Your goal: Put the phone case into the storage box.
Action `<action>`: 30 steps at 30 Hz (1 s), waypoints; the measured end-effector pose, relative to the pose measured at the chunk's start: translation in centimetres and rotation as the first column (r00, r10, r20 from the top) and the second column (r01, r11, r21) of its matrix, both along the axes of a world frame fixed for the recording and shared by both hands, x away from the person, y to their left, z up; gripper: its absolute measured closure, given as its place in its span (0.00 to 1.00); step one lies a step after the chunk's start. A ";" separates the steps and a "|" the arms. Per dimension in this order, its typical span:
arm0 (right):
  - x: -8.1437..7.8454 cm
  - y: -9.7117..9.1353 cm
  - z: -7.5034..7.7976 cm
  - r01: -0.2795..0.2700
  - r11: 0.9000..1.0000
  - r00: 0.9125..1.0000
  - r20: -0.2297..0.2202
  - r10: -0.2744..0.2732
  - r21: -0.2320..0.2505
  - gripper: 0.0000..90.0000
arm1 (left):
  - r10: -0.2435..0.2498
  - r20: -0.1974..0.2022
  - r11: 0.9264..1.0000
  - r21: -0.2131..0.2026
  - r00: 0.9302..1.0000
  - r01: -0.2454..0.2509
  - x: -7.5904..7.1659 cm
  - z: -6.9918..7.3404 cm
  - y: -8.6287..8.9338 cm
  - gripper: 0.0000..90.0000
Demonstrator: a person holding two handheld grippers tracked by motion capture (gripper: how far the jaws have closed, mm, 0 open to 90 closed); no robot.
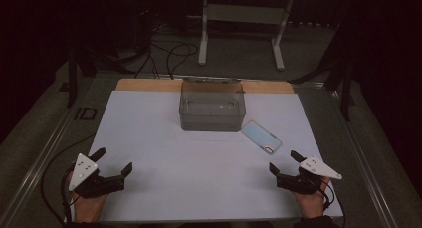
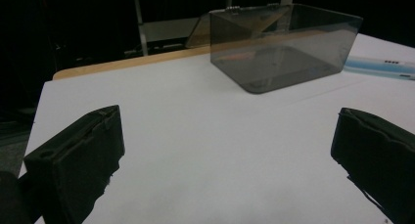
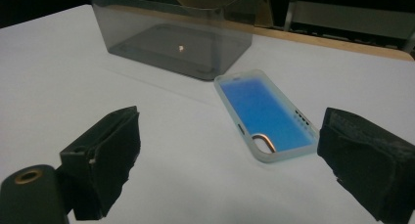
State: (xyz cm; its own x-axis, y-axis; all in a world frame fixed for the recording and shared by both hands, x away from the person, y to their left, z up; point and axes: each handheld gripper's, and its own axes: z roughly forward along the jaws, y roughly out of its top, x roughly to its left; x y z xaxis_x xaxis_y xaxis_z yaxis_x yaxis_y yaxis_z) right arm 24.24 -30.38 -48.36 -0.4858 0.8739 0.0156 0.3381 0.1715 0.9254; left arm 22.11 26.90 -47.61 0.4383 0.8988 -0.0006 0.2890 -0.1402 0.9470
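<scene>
Blue and translucent at its rim, the phone case (image 3: 265, 115) lies flat and open side up on the white sheet (image 1: 199, 163), right of the table's middle and just beside the near right corner of the smoky plastic box (image 1: 212, 107), close to it but seemingly not touching. Its camera cut-out points to the near side, toward the right gripper (image 1: 287, 164), which rests on the near right part of the sheet with its jaws wide apart and nothing between them; in the right gripper view the case sits slightly to the right between the two black pads, so that gripper seems lined up to reach for it. The box stands at the far middle of the sheet with its hinged lid tilted back, so its mouth is free, probably to receive the case. Well away at the near left, the left gripper (image 1: 115, 163) also rests low with jaws spread and empty, aimed toward the box, likely waiting to steady it or close the lid. Beyond the sheet a strip of wooden tabletop (image 1: 149, 84) shows.
</scene>
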 end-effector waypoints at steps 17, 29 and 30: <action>0.5 0.2 -0.1 0.020 1.000 0.999 -0.047 -0.020 -0.004 0.10 | 0.007 -0.014 1.000 0.027 1.000 -0.007 0.3 -0.4 -0.4 0.00; 1.1 0.2 0.5 0.044 0.999 0.995 -0.091 -0.043 0.001 0.10 | 0.010 -0.024 0.999 0.042 1.000 -0.009 0.5 -0.7 -0.6 0.00; 1.2 0.1 0.6 0.044 0.999 0.995 -0.090 -0.043 0.001 0.10 | 0.009 -0.026 0.999 0.044 1.000 -0.008 0.5 -0.7 -0.6 0.00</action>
